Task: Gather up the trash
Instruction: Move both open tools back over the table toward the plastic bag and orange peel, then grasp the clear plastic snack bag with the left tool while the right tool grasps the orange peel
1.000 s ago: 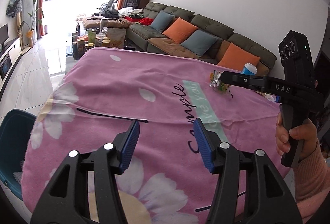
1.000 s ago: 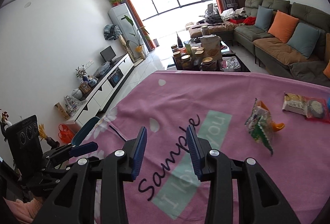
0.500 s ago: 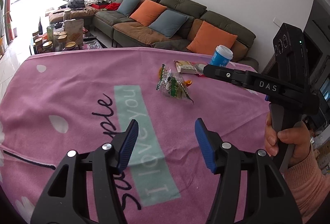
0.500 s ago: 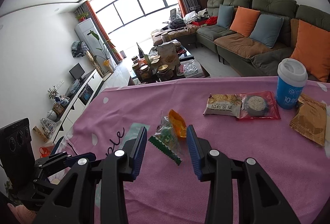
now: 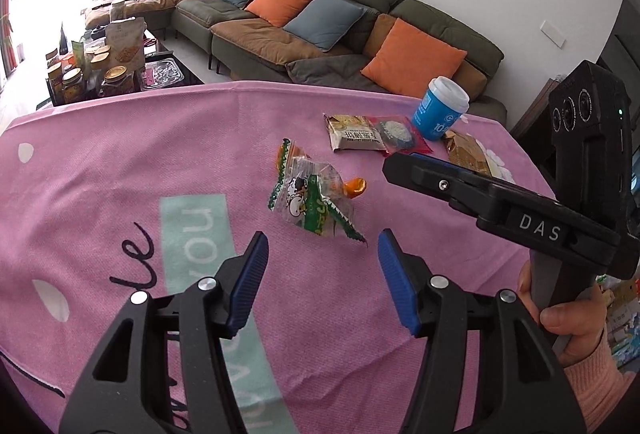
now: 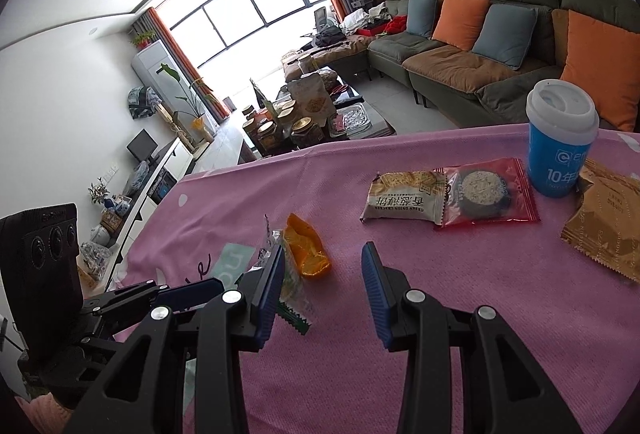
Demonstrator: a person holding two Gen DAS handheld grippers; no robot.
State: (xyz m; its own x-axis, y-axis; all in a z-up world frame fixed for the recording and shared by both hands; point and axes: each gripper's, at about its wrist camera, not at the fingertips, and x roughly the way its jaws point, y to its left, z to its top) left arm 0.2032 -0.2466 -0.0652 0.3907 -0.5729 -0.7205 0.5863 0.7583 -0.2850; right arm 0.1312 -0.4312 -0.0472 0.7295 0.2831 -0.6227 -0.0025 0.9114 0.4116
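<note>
Crumpled wrapper [image 5: 316,194] just beyond open left jaws

Both handheld grippers have swung across the pink flowered blanket [image 5: 120,170] toward the litter end over the last second. The left gripper with blue ribbed pads [image 5: 320,274] was over the bare daisy print by the "Sample" lettering a second ago; now the crumpled clear-and-green snack wrapper [image 5: 308,194] sits just past its open fingertips. The right gripper with matching blue pads [image 6: 323,286] came in too, and the curled orange peel [image 6: 306,252] that lay off to its right now sits just inside its left pad [image 6: 272,290]. The blue paper cup with white lid [image 6: 560,150] has come into its view, close by.
</note>
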